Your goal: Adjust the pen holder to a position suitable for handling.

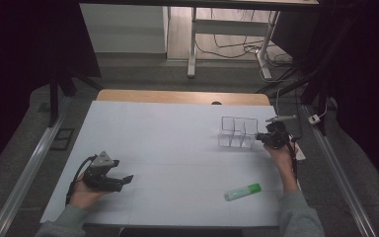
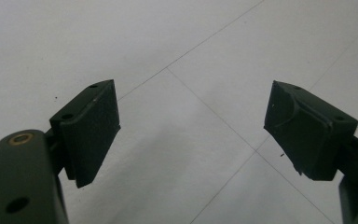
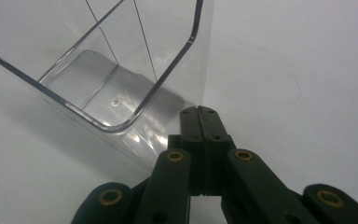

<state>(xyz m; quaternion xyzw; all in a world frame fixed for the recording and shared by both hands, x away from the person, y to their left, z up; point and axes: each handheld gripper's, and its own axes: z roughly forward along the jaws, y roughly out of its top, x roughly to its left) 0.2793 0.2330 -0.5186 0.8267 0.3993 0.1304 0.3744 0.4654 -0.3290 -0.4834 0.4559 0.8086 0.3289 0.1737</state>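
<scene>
A: What surrounds the work?

B: A dim room is shown, with a white tabletop (image 1: pixel 177 148) lit in the middle and cables seen on the floor beyond it.

A: Where is the box?

B: A clear box (image 1: pixel 237 132), divided into compartments, is set upright toward the far right of the tabletop. Its long axis runs across the tabletop, left to right.

A: And the hand-held grippers?

B: The right hand-held gripper (image 1: pixel 265 138) is placed at the box's right end, its jaws pressed together with nothing between them, the tips at the outer wall (image 3: pixel 168 116); contact cannot be confirmed. The left hand-held gripper (image 1: pixel 126 178) is held low near the front left, jaws spread wide and empty, well apart from the box.

A: Anything else?

B: A green marker (image 1: pixel 243 191) is lying near the front right, closer to the right hand.
</scene>
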